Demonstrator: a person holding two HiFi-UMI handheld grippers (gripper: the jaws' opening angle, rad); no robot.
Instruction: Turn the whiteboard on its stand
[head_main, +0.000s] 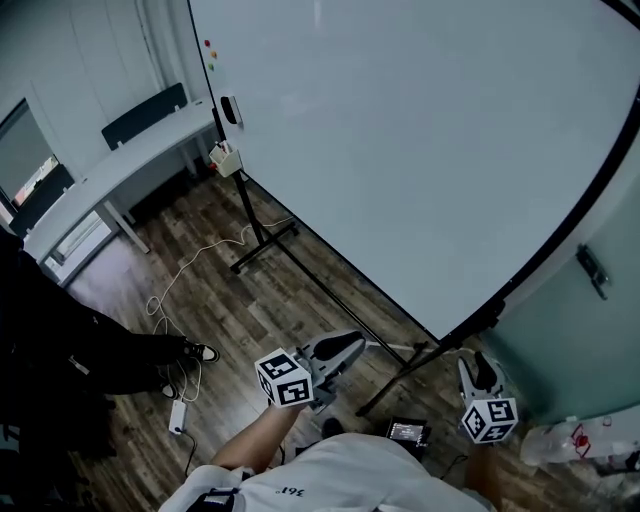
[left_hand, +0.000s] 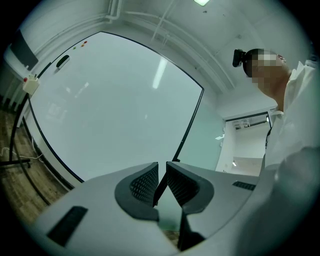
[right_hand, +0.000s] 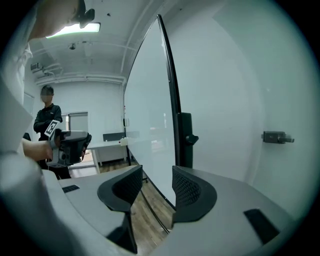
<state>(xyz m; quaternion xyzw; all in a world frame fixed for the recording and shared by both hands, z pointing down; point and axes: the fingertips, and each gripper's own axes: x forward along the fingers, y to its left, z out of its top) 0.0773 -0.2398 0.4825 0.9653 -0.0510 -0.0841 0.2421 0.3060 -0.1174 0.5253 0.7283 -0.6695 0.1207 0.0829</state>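
The big whiteboard (head_main: 400, 130) stands tilted on its black stand (head_main: 400, 372), over a wooden floor. In the head view my left gripper (head_main: 352, 345) hangs just short of the board's lower corner, jaws together and empty. In the left gripper view the left gripper (left_hand: 162, 167) points up at the board's face (left_hand: 115, 105). My right gripper (head_main: 478, 362) is to the right of the stand's foot. In the right gripper view the right gripper (right_hand: 157, 172) is open with nothing between its fingers. The board's edge (right_hand: 167, 75) and the stand post (right_hand: 184, 140) rise just ahead of it.
A white desk (head_main: 130, 150) stands at the far left. A cable (head_main: 190, 275) and a power strip (head_main: 177, 417) lie on the floor. A person (right_hand: 47, 120) stands to the left. A wall with a handle (right_hand: 276, 136) is close on the right. A small device (head_main: 408, 432) lies by my feet.
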